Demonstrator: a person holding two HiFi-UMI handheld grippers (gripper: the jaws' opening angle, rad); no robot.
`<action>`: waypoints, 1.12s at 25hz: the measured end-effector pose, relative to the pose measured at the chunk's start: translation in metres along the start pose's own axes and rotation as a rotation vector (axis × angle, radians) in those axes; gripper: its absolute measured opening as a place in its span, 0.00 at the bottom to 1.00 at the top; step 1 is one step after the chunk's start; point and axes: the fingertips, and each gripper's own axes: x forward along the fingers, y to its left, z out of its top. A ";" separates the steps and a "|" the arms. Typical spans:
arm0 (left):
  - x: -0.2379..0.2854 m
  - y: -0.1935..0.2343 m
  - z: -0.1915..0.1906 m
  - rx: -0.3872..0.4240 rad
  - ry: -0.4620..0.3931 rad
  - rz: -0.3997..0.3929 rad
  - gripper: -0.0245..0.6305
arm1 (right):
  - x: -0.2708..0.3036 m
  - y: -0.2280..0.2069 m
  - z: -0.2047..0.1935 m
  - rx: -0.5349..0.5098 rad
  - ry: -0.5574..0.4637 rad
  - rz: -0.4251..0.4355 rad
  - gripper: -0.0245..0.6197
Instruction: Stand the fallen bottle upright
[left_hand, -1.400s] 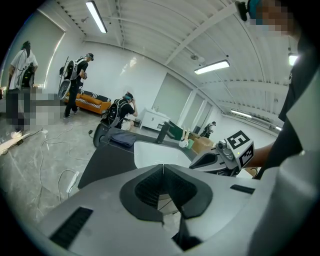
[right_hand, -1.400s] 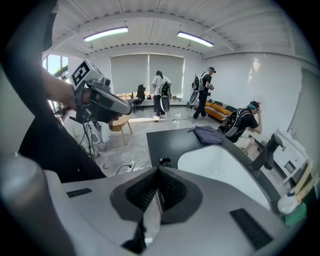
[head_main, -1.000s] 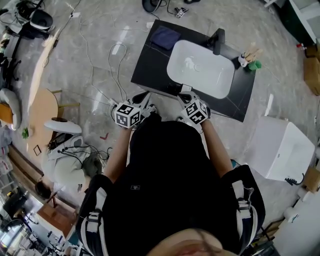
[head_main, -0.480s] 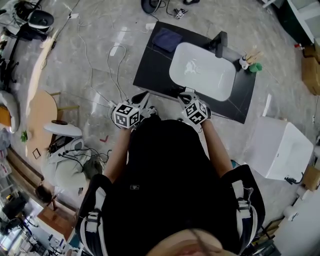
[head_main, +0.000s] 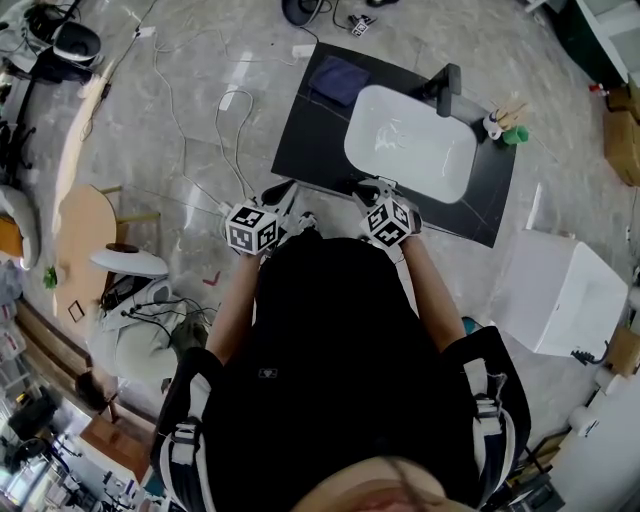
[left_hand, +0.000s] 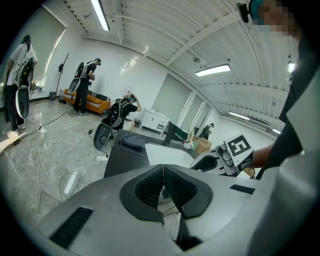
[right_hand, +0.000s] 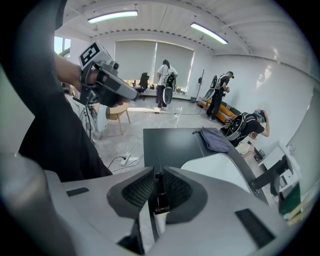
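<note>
Head view only: white box (head_main: 560, 295)

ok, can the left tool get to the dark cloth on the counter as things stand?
Probably yes. The left tool, shut, hangs at the near left edge of the counter; only bare black top lies between it and the dark cloth at the far left corner. The sink sits off to the right.
</note>
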 end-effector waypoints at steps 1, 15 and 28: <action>0.000 0.002 0.001 0.001 -0.001 -0.001 0.06 | 0.002 -0.001 0.000 -0.002 0.005 -0.003 0.22; 0.001 0.012 -0.003 0.001 0.025 -0.025 0.06 | 0.034 -0.002 -0.004 -0.126 0.151 0.023 0.43; -0.006 0.025 -0.005 -0.008 0.058 -0.026 0.06 | 0.065 -0.002 -0.014 -0.194 0.292 0.061 0.45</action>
